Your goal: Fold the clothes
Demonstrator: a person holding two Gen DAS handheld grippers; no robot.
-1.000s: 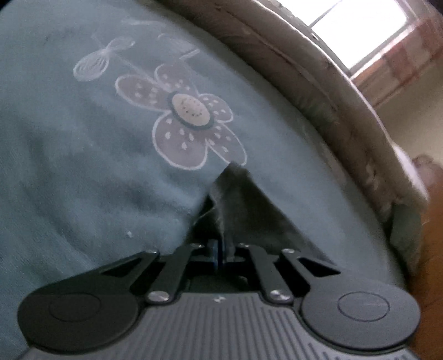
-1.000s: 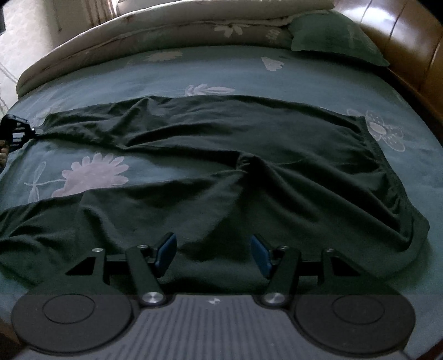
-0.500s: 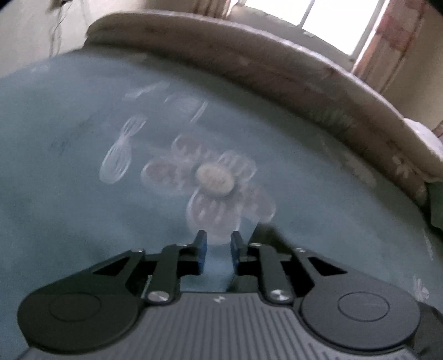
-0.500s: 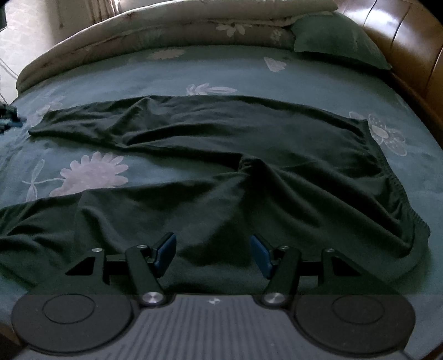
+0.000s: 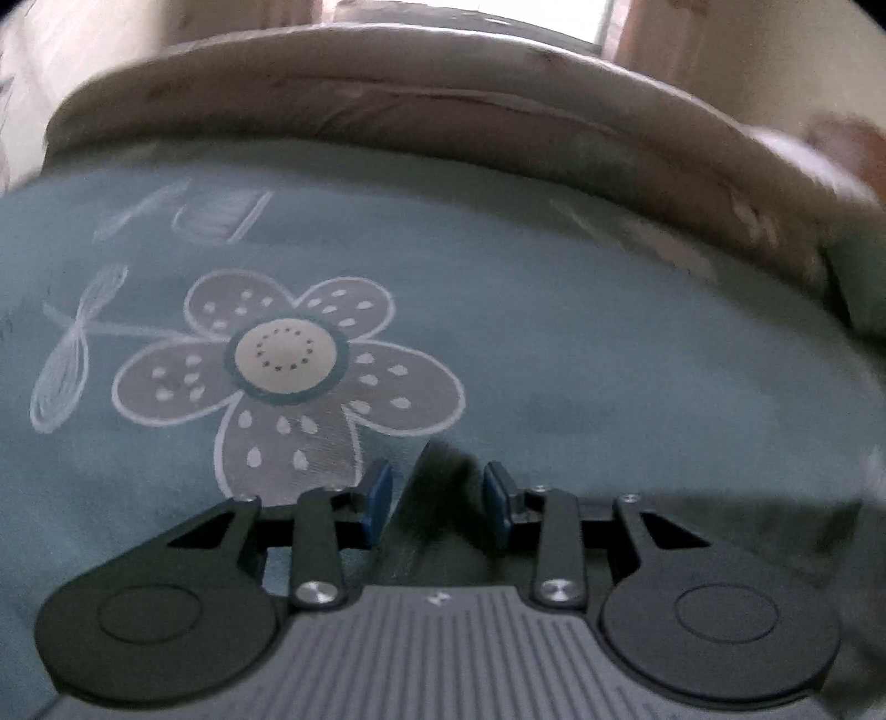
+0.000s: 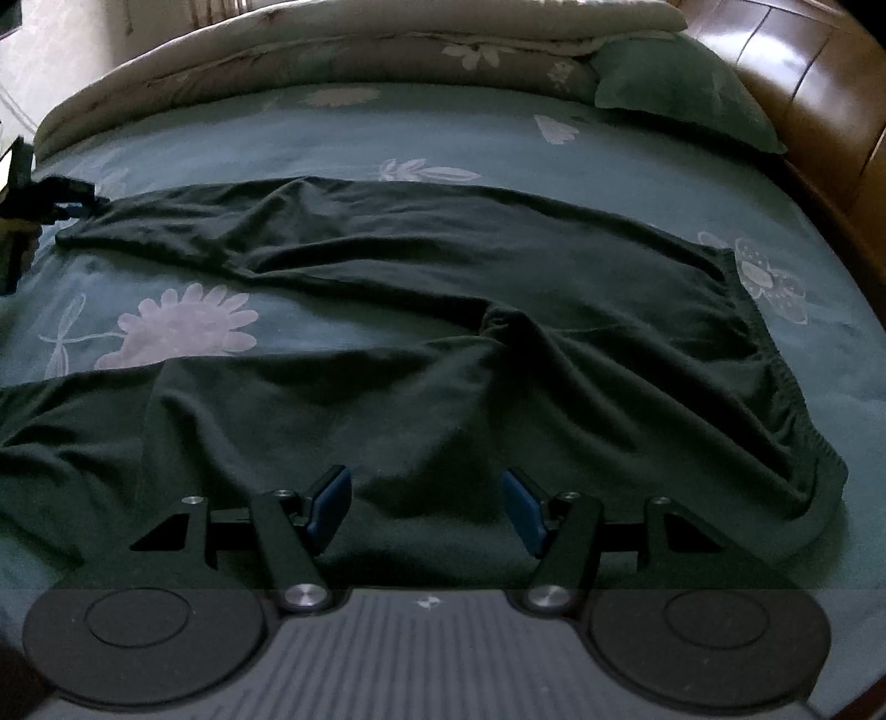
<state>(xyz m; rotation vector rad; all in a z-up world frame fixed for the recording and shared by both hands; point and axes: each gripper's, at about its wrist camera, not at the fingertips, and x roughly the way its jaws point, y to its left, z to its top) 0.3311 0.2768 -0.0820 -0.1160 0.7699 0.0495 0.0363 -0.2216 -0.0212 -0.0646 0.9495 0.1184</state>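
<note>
Dark green trousers (image 6: 443, 332) lie spread across the teal bedsheet (image 6: 498, 127), waistband to the right and both legs running left. In the right wrist view my right gripper (image 6: 426, 504) hovers open over the near leg with nothing pinched. The left gripper (image 6: 72, 207) shows small at the far left, at the end of the far leg. In the left wrist view my left gripper (image 5: 437, 490) has its jaws opening. The leg's dark tip (image 5: 437, 531) lies between the blue pads (image 5: 376, 493) without being pressed.
A rolled beige quilt (image 6: 332, 50) runs along the far side of the bed, also seen as the quilt (image 5: 387, 99) ahead of the left gripper. A green pillow (image 6: 681, 94) and a wooden headboard (image 6: 803, 72) are at the right. A flower print (image 5: 288, 354) marks the sheet.
The left gripper went from shut on the trouser leg's tip to open, letting it drop to the sheet. It rolled level and shifted. The right gripper stayed put.
</note>
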